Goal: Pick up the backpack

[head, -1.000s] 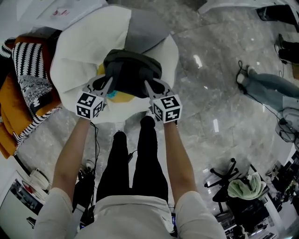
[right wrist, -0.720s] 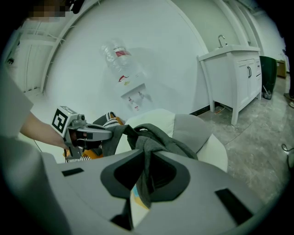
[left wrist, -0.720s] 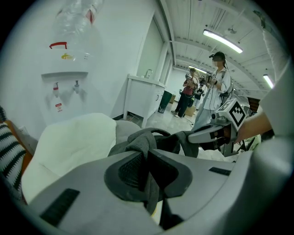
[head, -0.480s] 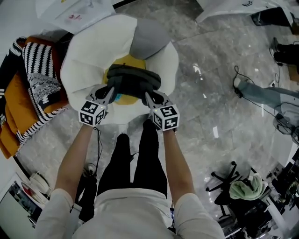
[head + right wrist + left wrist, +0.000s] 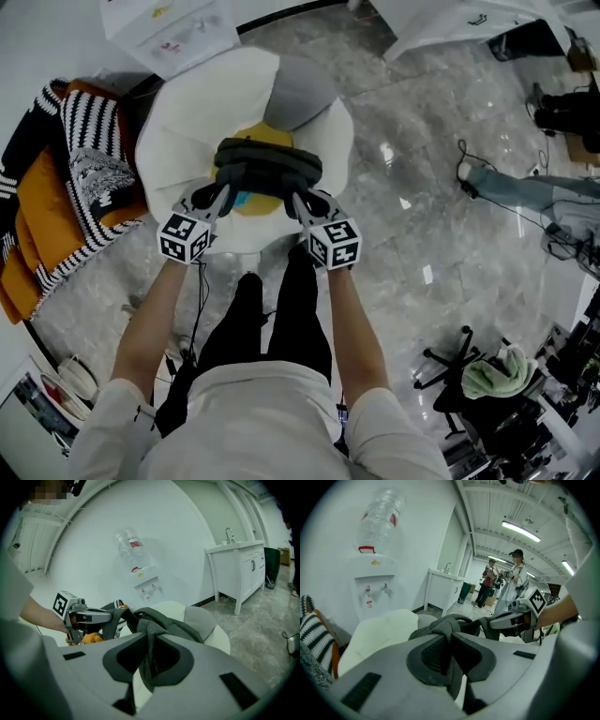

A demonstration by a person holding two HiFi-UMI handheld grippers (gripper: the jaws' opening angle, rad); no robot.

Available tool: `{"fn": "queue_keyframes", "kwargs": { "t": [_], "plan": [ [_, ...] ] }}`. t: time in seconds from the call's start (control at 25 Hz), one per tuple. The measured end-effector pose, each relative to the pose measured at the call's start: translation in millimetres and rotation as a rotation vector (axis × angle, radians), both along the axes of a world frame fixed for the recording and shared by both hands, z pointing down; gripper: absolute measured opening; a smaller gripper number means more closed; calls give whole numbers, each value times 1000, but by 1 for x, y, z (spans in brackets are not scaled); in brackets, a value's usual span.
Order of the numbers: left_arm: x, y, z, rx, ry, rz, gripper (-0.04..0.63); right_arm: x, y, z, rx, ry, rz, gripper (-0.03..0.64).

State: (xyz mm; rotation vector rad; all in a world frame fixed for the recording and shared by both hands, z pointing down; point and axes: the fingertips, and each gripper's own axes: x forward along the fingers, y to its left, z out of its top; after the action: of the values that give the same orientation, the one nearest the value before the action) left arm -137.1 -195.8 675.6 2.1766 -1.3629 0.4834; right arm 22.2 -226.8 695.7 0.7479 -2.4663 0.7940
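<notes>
A dark grey backpack (image 5: pixel 266 169) hangs above a white beanbag chair (image 5: pixel 192 112), lifted off it between both grippers. My left gripper (image 5: pixel 223 192) is shut on the backpack's grey fabric (image 5: pixel 443 630) at its left side. My right gripper (image 5: pixel 298 199) is shut on the fabric (image 5: pixel 152 632) at the right side. In each gripper view the cloth is pinched between the two grey pads and runs across to the other gripper (image 5: pixel 520 616) (image 5: pixel 77 616). A yellow toy (image 5: pixel 255 136) lies on the beanbag under the bag.
Striped black-and-white and orange cloth (image 5: pixel 66 187) is piled left of the beanbag. A water dispenser (image 5: pixel 372 578) stands at the wall. People (image 5: pixel 513 581) stand further back in the room. A white sink cabinet (image 5: pixel 239 569) is at the right. An office chair (image 5: pixel 469 375) stands on the marble floor.
Both grippers have risen together with the backpack, which now hangs higher off the beanbag; more of the yellow toy beneath shows. The grips look unchanged.
</notes>
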Motion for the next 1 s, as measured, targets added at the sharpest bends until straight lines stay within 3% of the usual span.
{"fn": "queue_keyframes", "kwargs": {
  "t": [0.48, 1.0],
  "plan": [
    [-15, 35, -110, 149, 37, 53, 29, -19, 37, -111, 107, -69, 48, 41],
    [-15, 96, -208, 251, 67, 118, 29, -18, 96, -208, 212, -108, 84, 41]
  ]
}}
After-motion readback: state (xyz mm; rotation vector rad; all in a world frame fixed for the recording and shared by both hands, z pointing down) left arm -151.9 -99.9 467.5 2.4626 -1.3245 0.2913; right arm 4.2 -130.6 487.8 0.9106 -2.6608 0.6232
